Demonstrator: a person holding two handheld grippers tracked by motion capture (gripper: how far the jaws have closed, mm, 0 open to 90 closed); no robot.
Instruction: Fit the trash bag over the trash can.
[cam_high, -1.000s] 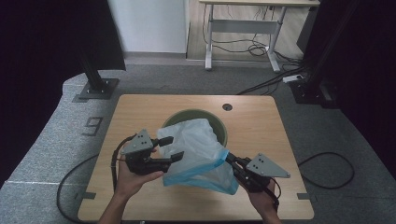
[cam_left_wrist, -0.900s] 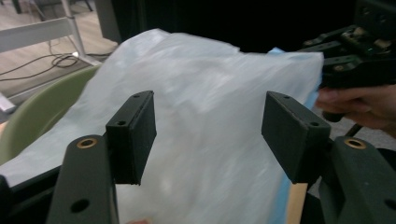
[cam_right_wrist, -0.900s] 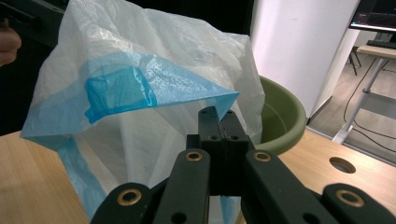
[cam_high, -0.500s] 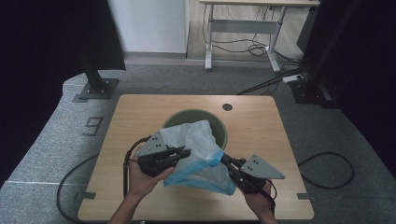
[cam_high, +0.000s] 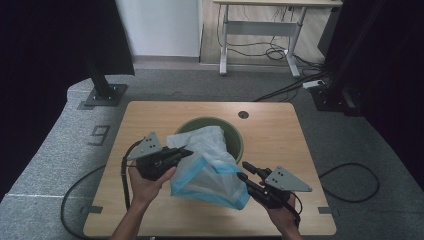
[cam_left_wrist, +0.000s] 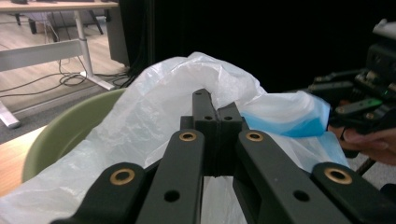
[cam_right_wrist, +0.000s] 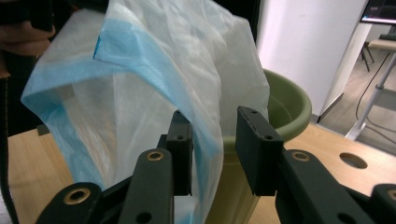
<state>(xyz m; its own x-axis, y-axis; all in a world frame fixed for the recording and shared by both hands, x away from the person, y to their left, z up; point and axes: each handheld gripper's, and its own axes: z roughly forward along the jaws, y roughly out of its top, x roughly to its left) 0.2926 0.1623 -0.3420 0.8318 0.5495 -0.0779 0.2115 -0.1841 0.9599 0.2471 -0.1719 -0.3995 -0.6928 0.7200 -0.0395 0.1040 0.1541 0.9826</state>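
A translucent white plastic bag (cam_high: 210, 165) with a blue edge drapes out of a green bin (cam_high: 235, 135) in the middle of the table. My left gripper (cam_high: 186, 151) is shut on the bag's left edge and holds it up. In the left gripper view the jaws (cam_left_wrist: 215, 100) meet, with the bag (cam_left_wrist: 154, 107) bunched around them and the bin (cam_left_wrist: 65, 135) behind. My right gripper (cam_high: 241, 170) is at the bag's lower right. Its jaws have just been opening. They stand apart (cam_right_wrist: 215, 126), and the bag's blue edge (cam_right_wrist: 154, 70) hangs loose between them, in front of the bin (cam_right_wrist: 285, 102).
The wooden table (cam_high: 290, 145) has a round cable hole (cam_high: 243, 114) behind the bin. Cables trail off both grippers onto the grey floor. Two black stand bases (cam_high: 102, 95) flank the table's far corners, and a white desk frame (cam_high: 260, 30) stands farther back.
The left gripper's jaws have closed on the bag's left edge. The right gripper's jaws have come apart and let go of the bag. Neither hand has shifted much.
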